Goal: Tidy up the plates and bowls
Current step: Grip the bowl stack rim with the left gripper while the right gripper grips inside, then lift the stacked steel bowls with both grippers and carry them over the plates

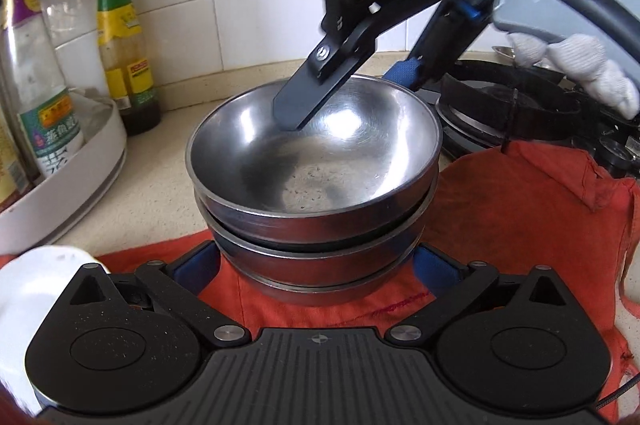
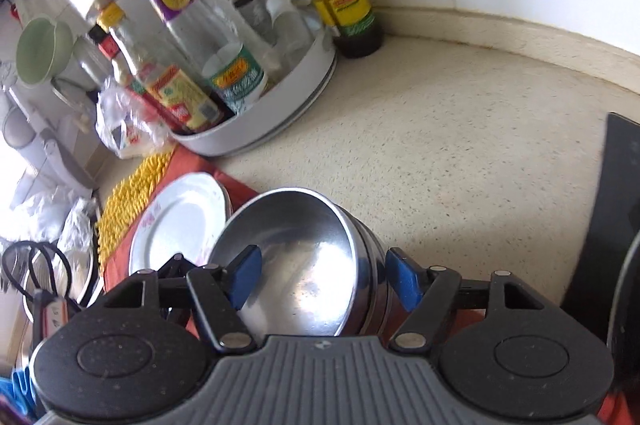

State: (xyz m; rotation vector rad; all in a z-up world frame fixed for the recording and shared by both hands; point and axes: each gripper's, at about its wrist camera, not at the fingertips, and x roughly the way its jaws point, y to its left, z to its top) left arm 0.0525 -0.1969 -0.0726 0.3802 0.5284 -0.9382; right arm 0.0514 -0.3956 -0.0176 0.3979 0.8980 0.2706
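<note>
Nesting progress: bowls largely stacked, plates not yet sorted, judging by these views.

Left wrist view: stack of steel bowls (image 1: 316,193) sits on the red cloth (image 1: 520,225) on the counter (image 1: 168,129); left gripper (image 1: 316,261) spread wide around the stack's base, not clamped; right gripper (image 1: 352,97) straddles the top bowl's far rim.

Right wrist view: right gripper (image 2: 324,275) parted, pads clear of the rim; white plate (image 2: 176,225) lies beside the bowls, apparently awaiting placement.

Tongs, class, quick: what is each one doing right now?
Left tongs: open, fingers either side of the steel bowl stack, not gripping.
Right tongs: open, straddling the top bowl's rim.
</note>
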